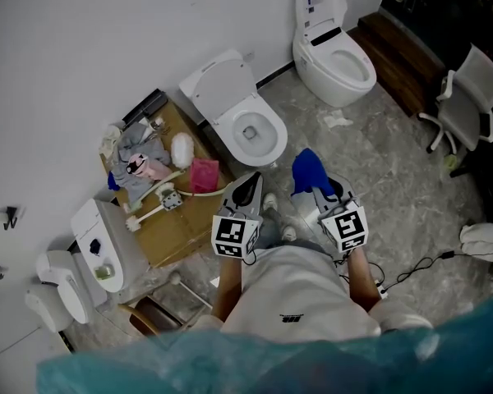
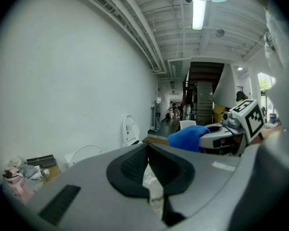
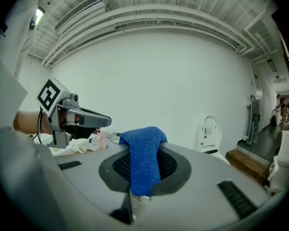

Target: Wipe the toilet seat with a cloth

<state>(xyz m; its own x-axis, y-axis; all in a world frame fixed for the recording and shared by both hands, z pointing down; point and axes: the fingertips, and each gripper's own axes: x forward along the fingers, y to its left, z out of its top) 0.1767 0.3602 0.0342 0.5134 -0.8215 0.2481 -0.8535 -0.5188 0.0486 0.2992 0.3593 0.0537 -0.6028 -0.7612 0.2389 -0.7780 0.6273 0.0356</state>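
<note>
Blue cloth (image 3: 143, 158) is hanging from the right gripper (image 1: 312, 189), whose jaws are closing on a narrow fold of it while the rest is draping loosely over the tips. The left gripper (image 1: 248, 185) is holding nothing, its jaws meeting tip to tip. Both tools are hovering at waist level, well apart from the nearer toilet (image 1: 245, 121), whose lid is standing raised and whose seat (image 1: 269, 140) is lying exposed. The wipe is judged not yet begun. Probable faults: the cloth is being held by only a small fold, so dragging it under pressure is likely to pull it free; the bare jaws would then be scraping the seat. A cable (image 1: 419, 265) is lying on the floor near the feet and is presenting a trip hazard when stepping forward. Count: one cloth, two grippers, and two toilets ahead, the farther toilet (image 1: 335, 56) standing by the wall, so the wrong one could be selected.
</note>
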